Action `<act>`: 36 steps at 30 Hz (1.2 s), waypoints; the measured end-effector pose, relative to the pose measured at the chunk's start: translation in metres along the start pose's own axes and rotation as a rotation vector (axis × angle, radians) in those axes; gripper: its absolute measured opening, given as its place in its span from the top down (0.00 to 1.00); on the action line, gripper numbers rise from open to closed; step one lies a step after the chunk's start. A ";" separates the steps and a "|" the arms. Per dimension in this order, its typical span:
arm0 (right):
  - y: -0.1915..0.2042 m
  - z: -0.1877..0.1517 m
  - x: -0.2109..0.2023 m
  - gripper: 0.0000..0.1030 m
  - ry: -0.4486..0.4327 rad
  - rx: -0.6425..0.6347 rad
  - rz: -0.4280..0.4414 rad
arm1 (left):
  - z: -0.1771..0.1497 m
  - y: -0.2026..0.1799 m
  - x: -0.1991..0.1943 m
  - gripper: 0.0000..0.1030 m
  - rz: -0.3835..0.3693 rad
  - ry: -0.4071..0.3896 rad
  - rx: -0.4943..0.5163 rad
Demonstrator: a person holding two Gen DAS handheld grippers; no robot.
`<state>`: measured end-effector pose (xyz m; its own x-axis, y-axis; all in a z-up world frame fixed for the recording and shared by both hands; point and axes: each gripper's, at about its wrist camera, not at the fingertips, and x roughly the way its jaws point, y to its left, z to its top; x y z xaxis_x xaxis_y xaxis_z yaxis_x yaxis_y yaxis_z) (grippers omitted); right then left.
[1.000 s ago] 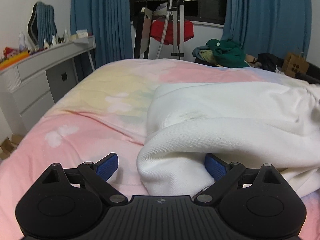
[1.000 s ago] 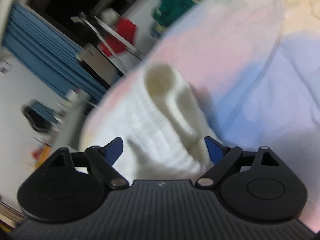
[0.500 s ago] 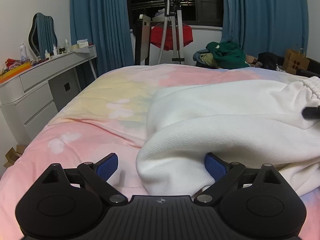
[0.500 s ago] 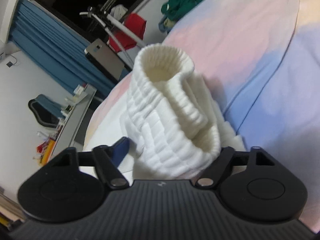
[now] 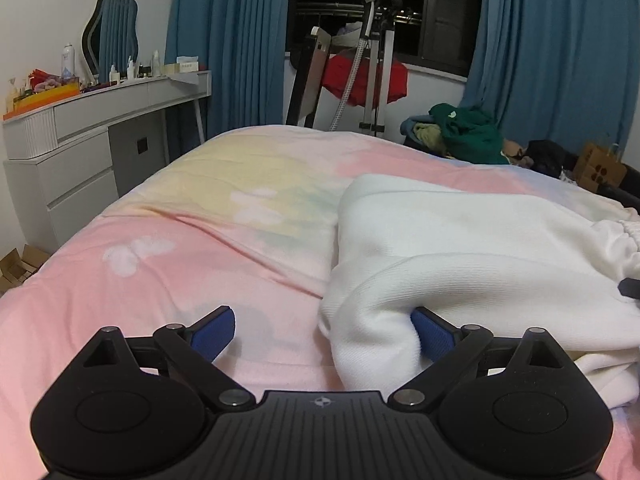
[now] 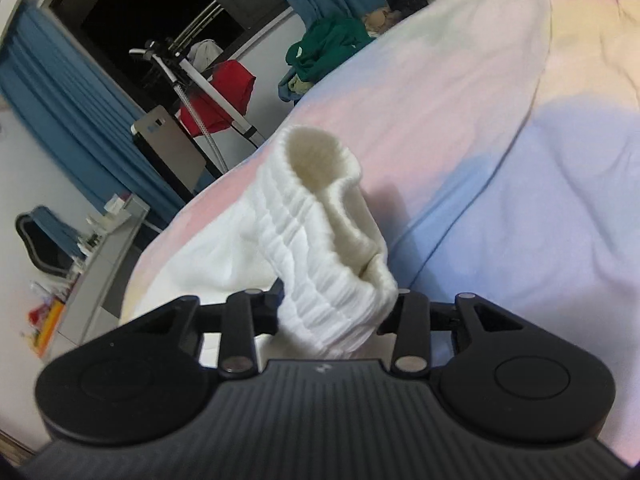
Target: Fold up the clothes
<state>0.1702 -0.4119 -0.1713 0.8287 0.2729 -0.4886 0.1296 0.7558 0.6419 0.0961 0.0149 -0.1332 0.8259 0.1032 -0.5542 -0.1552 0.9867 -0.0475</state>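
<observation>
Change since earlier frame: right tongs [image 6: 336,312] have narrowed from wide open onto the ribbed cuff [image 6: 320,240], which now fills the gap between them
Right tongs: jaws closing, both sides against the bunched cuff (blue pads hidden by the fabric), cuff opening standing up in front of the camera
Left tongs [image 5: 322,330]: wide open, gripping nothing; right pad [image 5: 432,332] tucked under a fold of the white garment [image 5: 460,256], left pad [image 5: 212,330] clear above the bedspread [image 5: 180,272]
Garment: white knit, lying crumpled on the right half of the pink and yellow bedspread, one cuff lifted in the right tongs
Surroundings: grey dresser [image 5: 80,152] at left, blue curtains [image 5: 232,40], green clothing pile [image 5: 468,132] beyond the bed
</observation>
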 end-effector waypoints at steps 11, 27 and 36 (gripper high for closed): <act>-0.018 -0.003 0.012 0.15 0.146 0.176 0.008 | 0.000 0.009 -0.005 0.06 0.000 0.028 -0.066; -0.001 -0.012 0.009 0.12 0.171 0.171 0.167 | 0.002 0.021 -0.002 0.03 -0.011 0.114 -0.212; -0.007 -0.021 0.009 0.45 0.185 0.161 0.046 | 0.017 0.049 -0.032 0.02 -0.261 0.146 -0.480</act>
<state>0.1652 -0.4019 -0.1929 0.7237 0.4203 -0.5474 0.1915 0.6397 0.7444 0.0716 0.0624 -0.1034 0.7915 -0.1890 -0.5812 -0.2133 0.8058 -0.5524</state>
